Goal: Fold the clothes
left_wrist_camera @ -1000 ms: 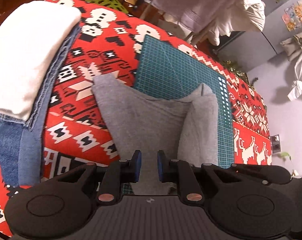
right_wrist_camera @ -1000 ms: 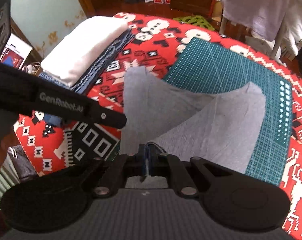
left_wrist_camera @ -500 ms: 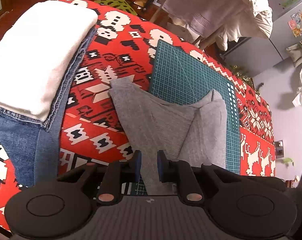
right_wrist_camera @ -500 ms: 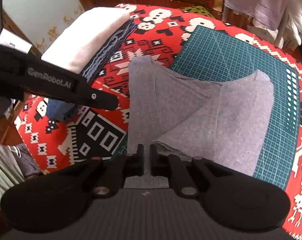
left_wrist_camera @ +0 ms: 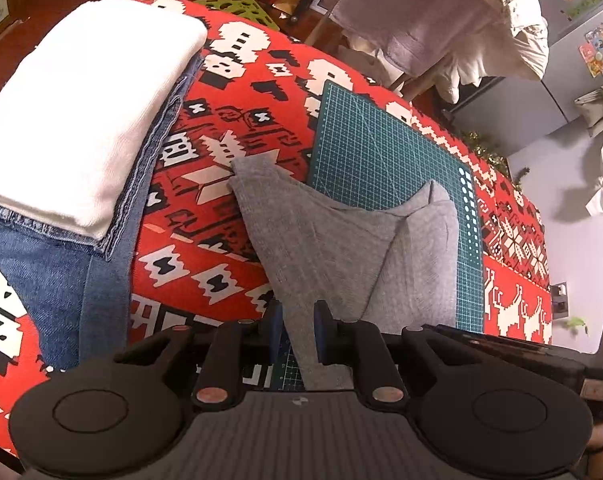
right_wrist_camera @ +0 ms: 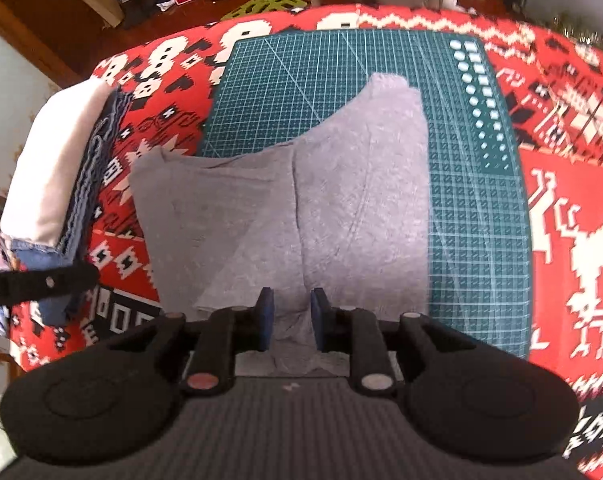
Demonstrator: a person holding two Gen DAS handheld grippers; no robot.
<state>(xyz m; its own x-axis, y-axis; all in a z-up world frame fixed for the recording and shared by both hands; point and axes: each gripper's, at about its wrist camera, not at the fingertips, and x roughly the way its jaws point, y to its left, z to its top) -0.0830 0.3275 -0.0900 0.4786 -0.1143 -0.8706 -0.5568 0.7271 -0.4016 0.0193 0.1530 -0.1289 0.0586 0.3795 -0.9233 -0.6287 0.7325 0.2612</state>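
Grey garment (right_wrist_camera: 301, 200) lies partly folded on the cutting mat (right_wrist_camera: 473, 200); both my jaws are spread, gripping nothing, beside a finished stack (left_wrist_camera: 69, 120).

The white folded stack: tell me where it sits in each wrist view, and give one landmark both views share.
Left wrist: the white folded stack fills the upper left, lying on folded denim.
Right wrist: the same stack is small at the left edge, seen side-on above the denim.
Shared landmark: the green cutting mat, partly covered by the grey garment.
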